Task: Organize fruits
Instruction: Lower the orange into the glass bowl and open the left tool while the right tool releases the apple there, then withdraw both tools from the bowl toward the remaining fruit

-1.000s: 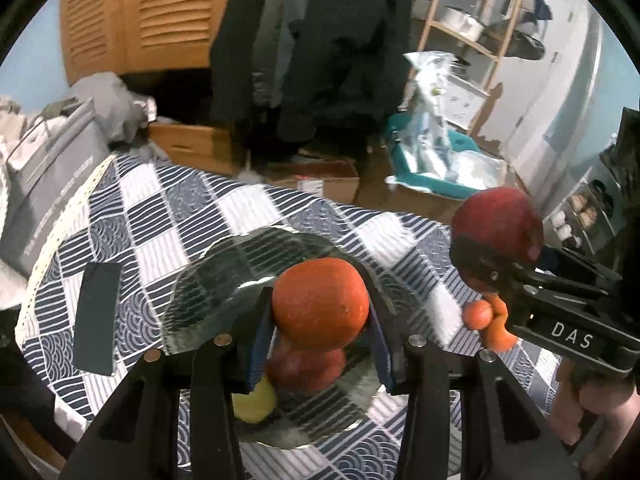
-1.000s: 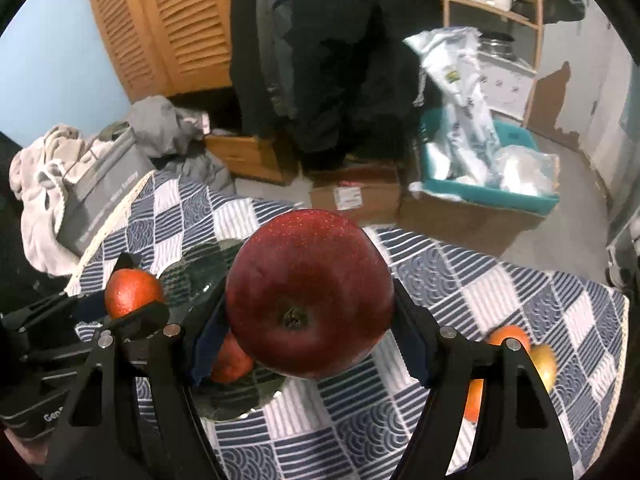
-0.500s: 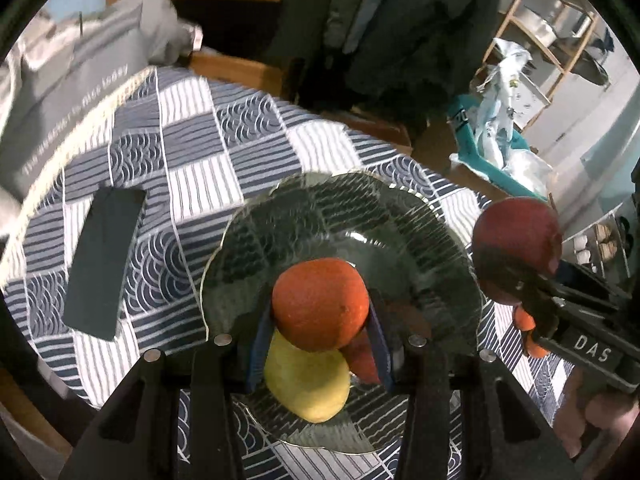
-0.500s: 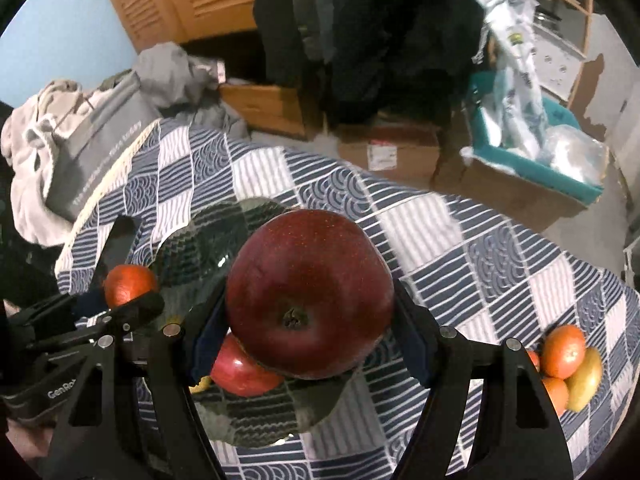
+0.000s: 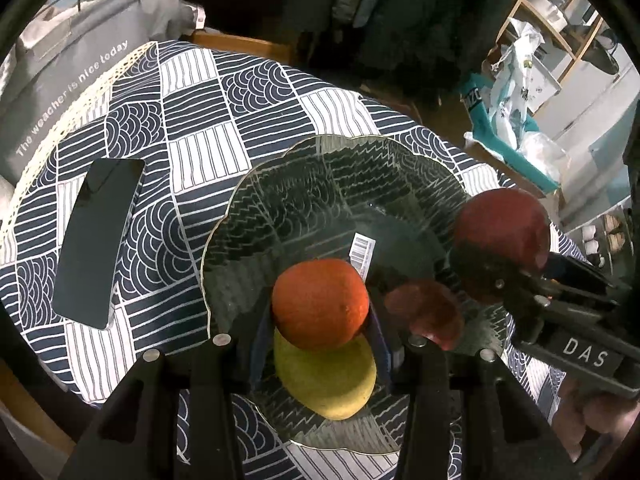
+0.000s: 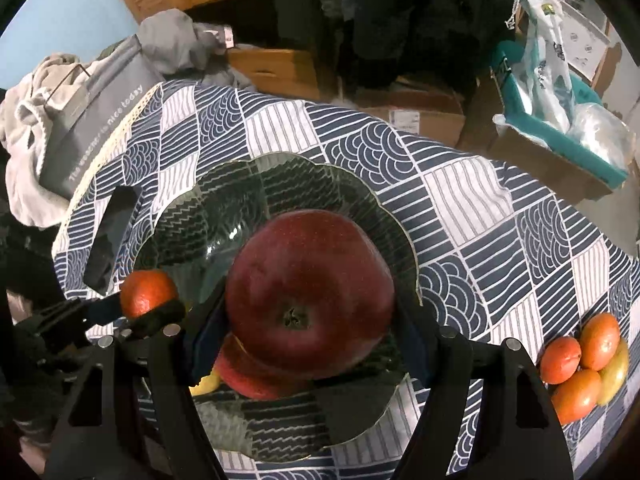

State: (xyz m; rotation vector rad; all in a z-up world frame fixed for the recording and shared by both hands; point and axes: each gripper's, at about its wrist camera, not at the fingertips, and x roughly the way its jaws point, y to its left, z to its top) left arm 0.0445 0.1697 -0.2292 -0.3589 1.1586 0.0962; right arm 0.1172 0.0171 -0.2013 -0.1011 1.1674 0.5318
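My left gripper [image 5: 320, 312] is shut on an orange [image 5: 320, 303] and holds it just above the dark glass plate [image 5: 304, 184]. A yellow fruit [image 5: 332, 388] and a red apple [image 5: 424, 312] lie on the plate under and beside it. My right gripper [image 6: 310, 320] is shut on a large dark red apple [image 6: 310, 292], held over the same plate [image 6: 248, 196]. In the left wrist view that apple [image 5: 502, 236] hangs at the plate's right rim. The right wrist view shows the orange [image 6: 148, 294] at the plate's left side.
A dark phone [image 5: 98, 242] lies on the patterned tablecloth [image 5: 192, 120] left of the plate. Several oranges and a yellowish fruit [image 6: 584, 360] sit in a cluster at the table's right edge. A grey bag [image 6: 92, 120], boxes and hanging clothes stand beyond the table.
Both grippers have come down toward the plate with their fruits. The plate now fills more of each view, and the yellow fruit and red apple show beneath.
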